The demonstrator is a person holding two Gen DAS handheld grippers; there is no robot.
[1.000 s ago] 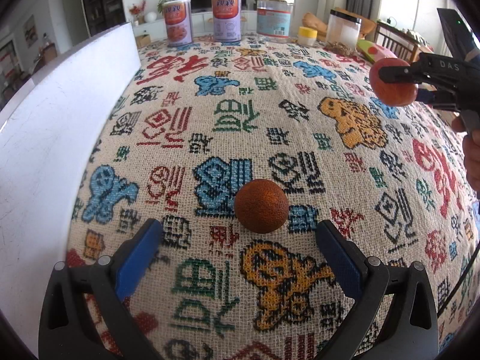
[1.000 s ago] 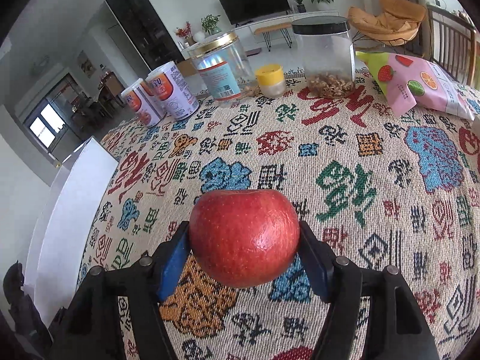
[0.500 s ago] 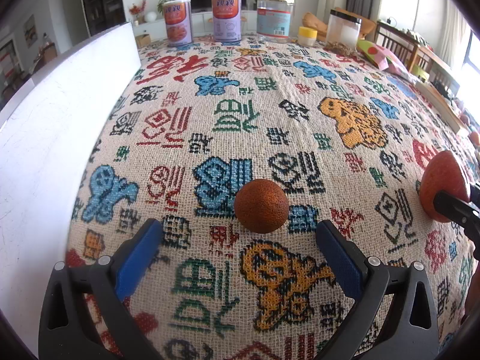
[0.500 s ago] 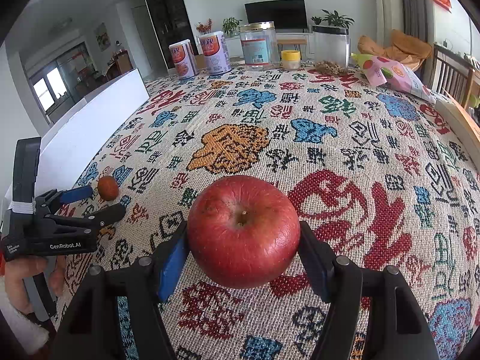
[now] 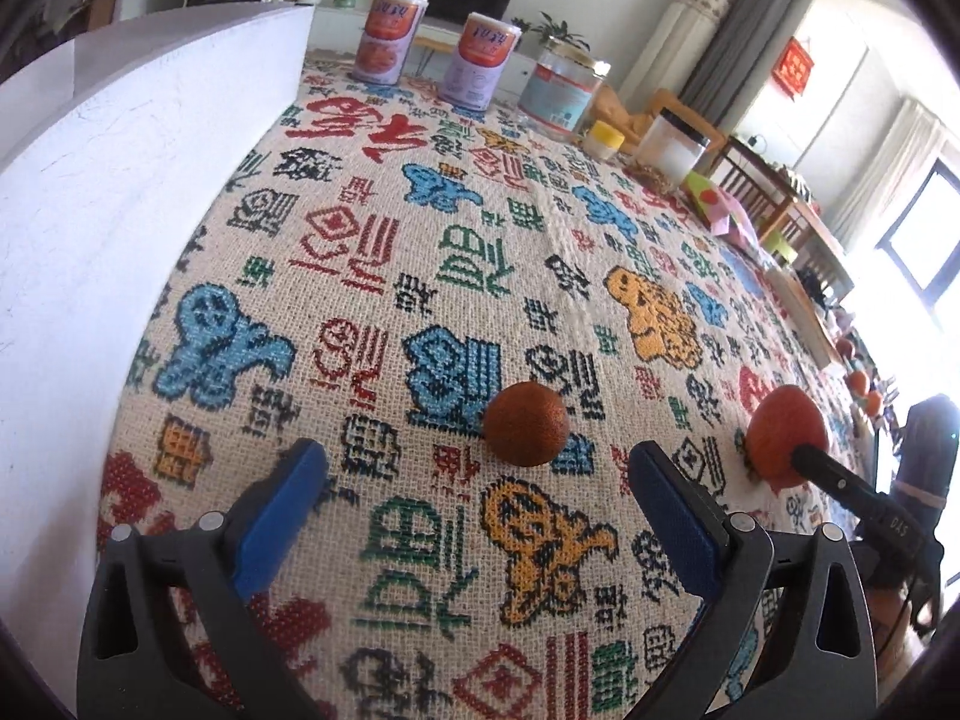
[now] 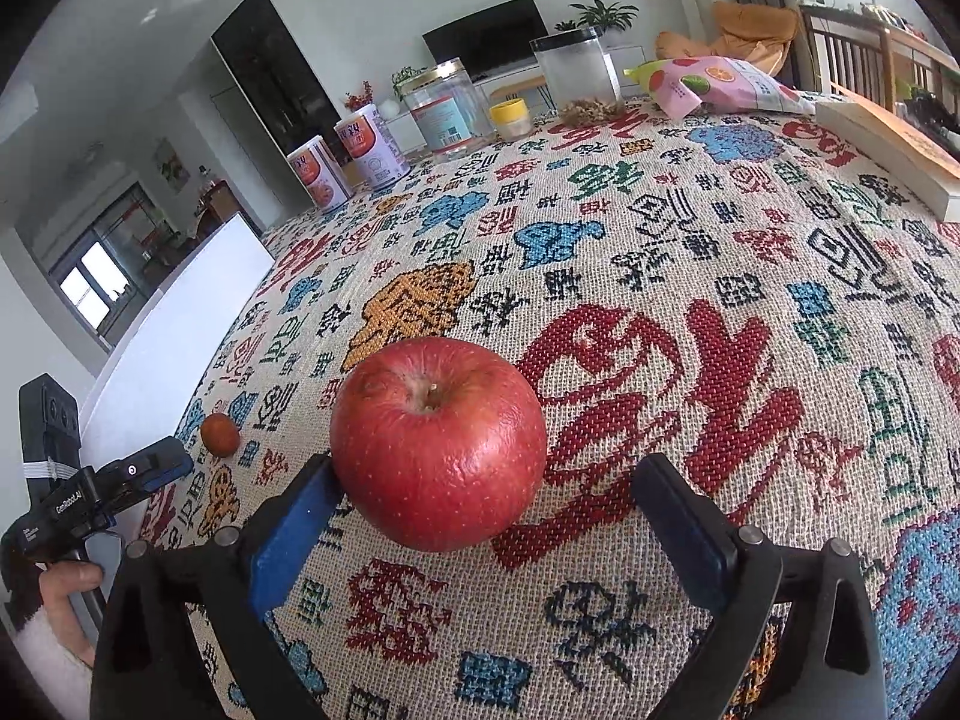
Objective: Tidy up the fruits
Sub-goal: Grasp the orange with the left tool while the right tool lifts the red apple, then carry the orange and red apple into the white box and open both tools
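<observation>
Right wrist view: right gripper (image 6: 480, 498) spread wide, red apple (image 6: 438, 441) resting on the patterned tablecloth (image 6: 750, 312), apparently touching one blue pad. Left gripper (image 5: 474, 498) spread wide behind a small orange fruit (image 5: 526, 423).

1 apple (image 6: 438, 441), 1 orange (image 5: 525, 423), 2 cans (image 5: 390, 36), 2 jars (image 6: 447, 105), 1 snack bag (image 6: 720, 84).

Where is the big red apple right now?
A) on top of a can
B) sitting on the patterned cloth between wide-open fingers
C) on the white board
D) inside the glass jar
B: the apple rests on the tablecloth, and the right gripper is open, with a clear gap at its right finger.
</observation>
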